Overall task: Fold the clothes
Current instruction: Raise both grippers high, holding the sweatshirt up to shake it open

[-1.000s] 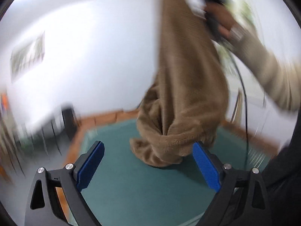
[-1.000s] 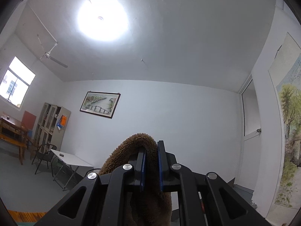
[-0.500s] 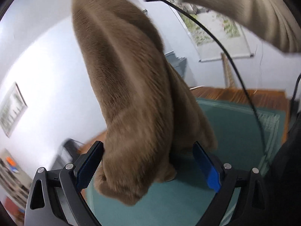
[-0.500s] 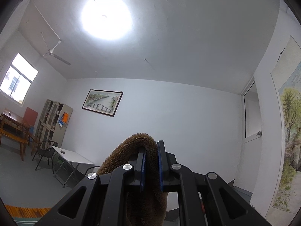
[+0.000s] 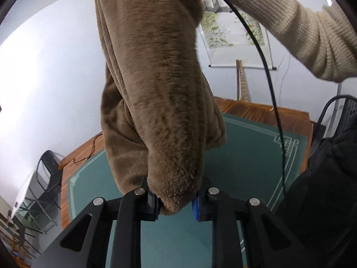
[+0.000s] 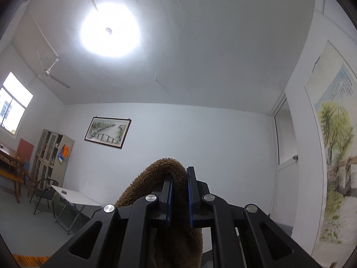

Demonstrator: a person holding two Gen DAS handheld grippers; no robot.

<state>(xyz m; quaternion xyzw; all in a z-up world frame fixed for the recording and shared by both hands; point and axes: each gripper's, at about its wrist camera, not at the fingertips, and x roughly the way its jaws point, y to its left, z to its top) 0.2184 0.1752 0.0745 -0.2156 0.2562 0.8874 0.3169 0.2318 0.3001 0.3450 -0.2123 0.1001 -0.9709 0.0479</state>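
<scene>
A fluffy brown garment (image 5: pixel 156 78) hangs in a long bunch from above, over the green mat (image 5: pixel 241 167). Its rounded lower end sits between the blue pads of my left gripper (image 5: pixel 175 203), whose jaws are closing and press on the fabric from both sides. In the right wrist view my right gripper (image 6: pixel 179 178) points up toward the ceiling, shut on a fold of the same brown garment (image 6: pixel 160 172) that arches over its left pad. The hand on the right gripper wears a cream ribbed sleeve (image 5: pixel 301 33) at the top right.
The mat lies on a wooden table (image 5: pixel 256 111). A black cable (image 5: pixel 267 78) drops from the raised hand across the mat. The person's dark clothing (image 5: pixel 323 189) fills the right side. A black chair (image 5: pixel 48 167) stands beyond the table's left edge.
My left gripper has come in under the hanging garment and its wide jaws have closed onto the lower end. The right gripper still grips the top fold and has shifted slightly.
</scene>
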